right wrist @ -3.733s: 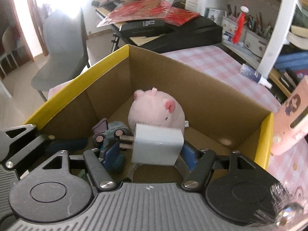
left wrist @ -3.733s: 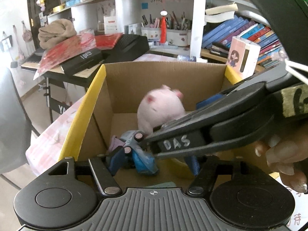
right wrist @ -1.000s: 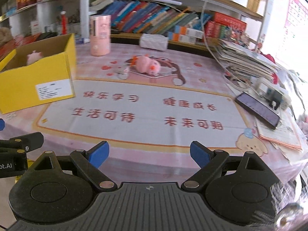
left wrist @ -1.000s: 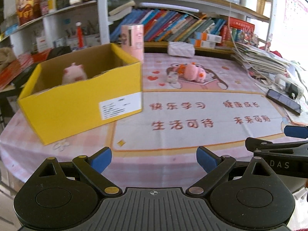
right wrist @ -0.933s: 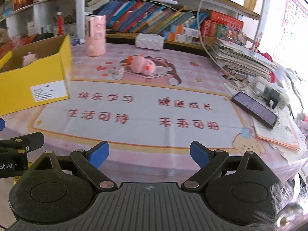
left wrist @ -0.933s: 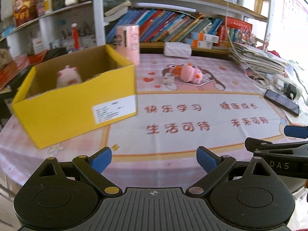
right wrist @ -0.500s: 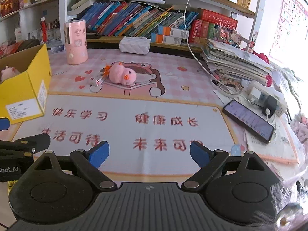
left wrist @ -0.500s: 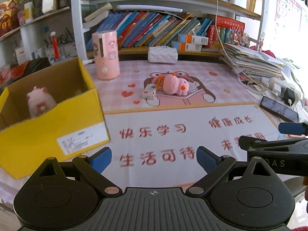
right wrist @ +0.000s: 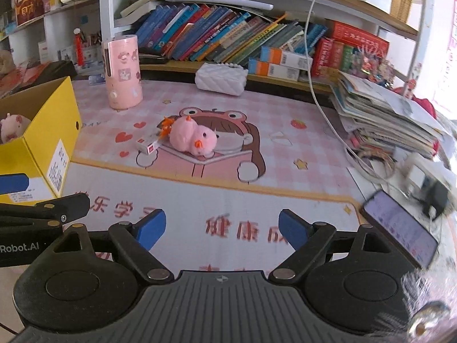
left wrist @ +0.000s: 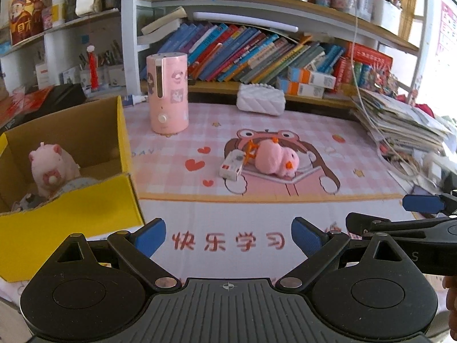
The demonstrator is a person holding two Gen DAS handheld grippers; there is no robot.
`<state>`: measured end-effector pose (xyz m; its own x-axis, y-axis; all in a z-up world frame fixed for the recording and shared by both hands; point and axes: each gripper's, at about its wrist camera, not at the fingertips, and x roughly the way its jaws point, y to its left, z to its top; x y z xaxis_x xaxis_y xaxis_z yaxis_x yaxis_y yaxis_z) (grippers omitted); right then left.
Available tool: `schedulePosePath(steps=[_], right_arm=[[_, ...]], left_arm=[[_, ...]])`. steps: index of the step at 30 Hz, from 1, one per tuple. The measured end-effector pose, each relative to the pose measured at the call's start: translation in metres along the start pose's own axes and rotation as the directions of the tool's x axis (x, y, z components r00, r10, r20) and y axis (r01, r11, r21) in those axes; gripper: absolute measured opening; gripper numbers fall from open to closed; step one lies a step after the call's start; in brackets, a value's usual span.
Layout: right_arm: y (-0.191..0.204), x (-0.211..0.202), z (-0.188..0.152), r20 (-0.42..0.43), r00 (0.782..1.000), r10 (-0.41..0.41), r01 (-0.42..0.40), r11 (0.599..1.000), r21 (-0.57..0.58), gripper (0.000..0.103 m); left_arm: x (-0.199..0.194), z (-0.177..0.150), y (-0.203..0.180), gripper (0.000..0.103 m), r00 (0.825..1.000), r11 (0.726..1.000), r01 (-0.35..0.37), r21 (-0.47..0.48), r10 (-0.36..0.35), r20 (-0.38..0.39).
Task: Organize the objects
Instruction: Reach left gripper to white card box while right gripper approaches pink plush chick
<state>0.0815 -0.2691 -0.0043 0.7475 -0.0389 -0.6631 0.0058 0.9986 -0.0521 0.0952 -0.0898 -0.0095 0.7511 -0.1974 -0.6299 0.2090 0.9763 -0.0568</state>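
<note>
A pink plush chick [left wrist: 275, 158] [right wrist: 191, 137] lies on the cartoon mat in the middle of the table, with a small white and red box [left wrist: 231, 168] [right wrist: 148, 145] touching its left side. At the left stands the yellow cardboard box [left wrist: 71, 228] [right wrist: 45, 154] holding a pink plush pig [left wrist: 51, 168] [right wrist: 12, 127] and a few small toys. My left gripper [left wrist: 228, 234] is open and empty, well short of the chick. My right gripper [right wrist: 221, 225] is empty too; its jaws are closing slightly with nothing between them.
A pink cylinder appliance [left wrist: 168, 103] stands behind the box. A white quilted pouch [left wrist: 261, 103] lies by the bookshelf. At the right are a stack of papers [right wrist: 380, 117], a phone [right wrist: 400, 228], a charger and a cable.
Both grippers have moved forward over the table toward the chick and small box, which now look larger. The yellow box has slid to the left edge of both views.
</note>
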Motion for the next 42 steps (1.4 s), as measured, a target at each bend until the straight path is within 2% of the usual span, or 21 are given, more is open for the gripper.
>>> schedulePosePath(steps=[16, 21, 23, 26, 34, 37, 42], right_arm=[[-0.030, 0.051, 0.037, 0.011, 0.996, 0.090, -0.090, 0.996, -0.013, 0.081], [-0.035, 0.062, 0.051, 0.028, 0.992, 0.122, -0.121, 0.993, -0.014, 0.075], [-0.038, 0.068, 0.056, 0.035, 0.991, 0.133, -0.133, 0.991, -0.014, 0.075], [-0.040, 0.077, 0.065, 0.036, 0.988, 0.152, -0.152, 0.988, -0.010, 0.074], [-0.035, 0.109, 0.082, 0.009, 0.977, 0.214, -0.214, 0.976, -0.030, 0.071], [-0.028, 0.126, 0.089, -0.021, 0.964, 0.267, -0.268, 0.959, -0.090, 0.072], [-0.002, 0.159, 0.096, -0.093, 0.943, 0.320, -0.333, 0.889, -0.314, 0.073]], left_arm=[[0.041, 0.028, -0.022, 0.094, 0.997, 0.997, -0.078, -0.021, 0.078, -0.010], [0.050, 0.038, -0.028, 0.087, 0.996, 0.996, -0.088, -0.013, 0.088, 0.005], [0.056, 0.041, -0.030, 0.078, 0.996, 0.996, -0.085, -0.006, 0.085, 0.002], [0.067, 0.043, -0.032, 0.072, 0.996, 0.996, -0.085, 0.003, 0.085, -0.016], [0.093, 0.042, -0.033, 0.071, 0.991, 0.993, -0.116, 0.015, 0.117, -0.057], [0.102, 0.041, -0.030, 0.071, 0.989, 0.991, -0.129, 0.016, 0.130, -0.077], [0.110, 0.040, -0.025, 0.071, 0.983, 0.989, -0.147, 0.012, 0.148, -0.105]])
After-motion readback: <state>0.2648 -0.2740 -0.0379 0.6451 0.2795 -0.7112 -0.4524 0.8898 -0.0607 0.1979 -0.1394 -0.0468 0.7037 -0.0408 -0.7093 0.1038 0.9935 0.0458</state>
